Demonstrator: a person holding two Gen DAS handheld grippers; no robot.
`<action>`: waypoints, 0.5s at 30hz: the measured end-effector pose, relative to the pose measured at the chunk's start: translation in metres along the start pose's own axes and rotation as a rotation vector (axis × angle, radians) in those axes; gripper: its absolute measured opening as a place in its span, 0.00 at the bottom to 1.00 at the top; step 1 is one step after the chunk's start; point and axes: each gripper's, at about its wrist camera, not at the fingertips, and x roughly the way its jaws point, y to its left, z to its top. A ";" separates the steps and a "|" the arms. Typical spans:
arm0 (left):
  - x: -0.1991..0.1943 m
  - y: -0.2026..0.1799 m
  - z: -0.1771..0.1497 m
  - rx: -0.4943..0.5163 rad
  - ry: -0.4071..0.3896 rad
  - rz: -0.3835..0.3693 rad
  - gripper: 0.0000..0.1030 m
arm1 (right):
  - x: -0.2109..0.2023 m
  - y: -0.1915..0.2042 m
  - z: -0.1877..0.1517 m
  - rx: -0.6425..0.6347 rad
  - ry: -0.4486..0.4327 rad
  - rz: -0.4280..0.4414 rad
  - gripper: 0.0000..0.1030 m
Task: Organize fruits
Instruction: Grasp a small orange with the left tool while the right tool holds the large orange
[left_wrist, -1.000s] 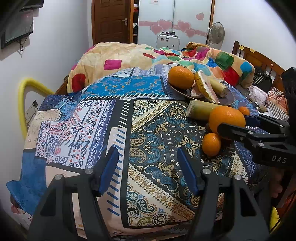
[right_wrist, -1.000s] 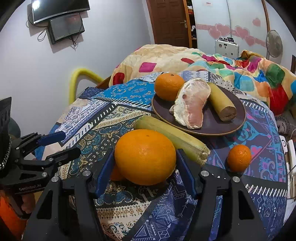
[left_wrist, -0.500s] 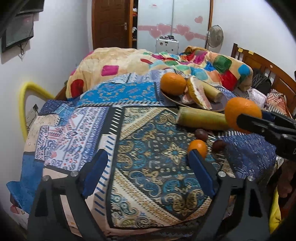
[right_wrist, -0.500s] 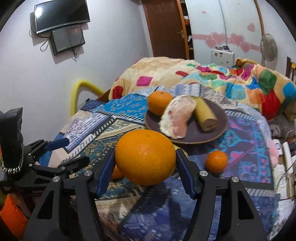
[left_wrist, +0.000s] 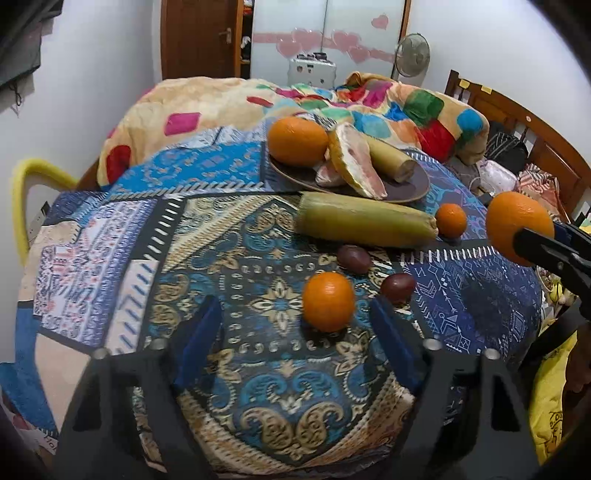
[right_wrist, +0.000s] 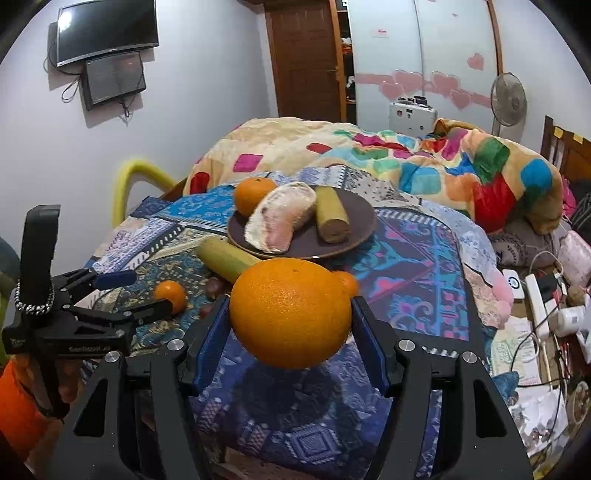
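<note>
My right gripper (right_wrist: 290, 332) is shut on a large orange (right_wrist: 290, 314) and holds it in the air above the patterned cloth, short of the brown plate (right_wrist: 354, 229). The plate holds an orange (right_wrist: 253, 195), a peeled pomelo piece (right_wrist: 282, 219) and a short banana piece (right_wrist: 330, 214). My left gripper (left_wrist: 295, 332) is open, low over the cloth, with a small orange (left_wrist: 328, 301) lying between its fingertips. A long green banana (left_wrist: 364, 225), a second small orange (left_wrist: 450, 219) and two dark fruits (left_wrist: 354, 258) lie on the cloth before the plate.
The patterned cloth (left_wrist: 110, 240) covers a table beside a bed with a colourful quilt (right_wrist: 424, 158). A yellow curved bar (left_wrist: 26, 192) stands at the left. Cables and a power strip (right_wrist: 539, 306) lie on the floor at the right.
My right gripper lifted the large orange off the cloth and rose with it. My left gripper moved forward and right, so the small orange now lies between its fingertips.
</note>
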 end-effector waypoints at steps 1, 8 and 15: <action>0.003 -0.002 0.001 0.005 0.008 -0.003 0.63 | 0.000 -0.002 -0.001 0.002 0.002 -0.005 0.59; 0.011 -0.003 0.002 0.016 0.011 -0.013 0.32 | 0.003 -0.015 -0.007 0.023 0.011 -0.010 0.59; 0.006 0.003 0.009 0.004 -0.010 -0.007 0.32 | 0.009 -0.021 -0.007 0.036 0.013 -0.005 0.59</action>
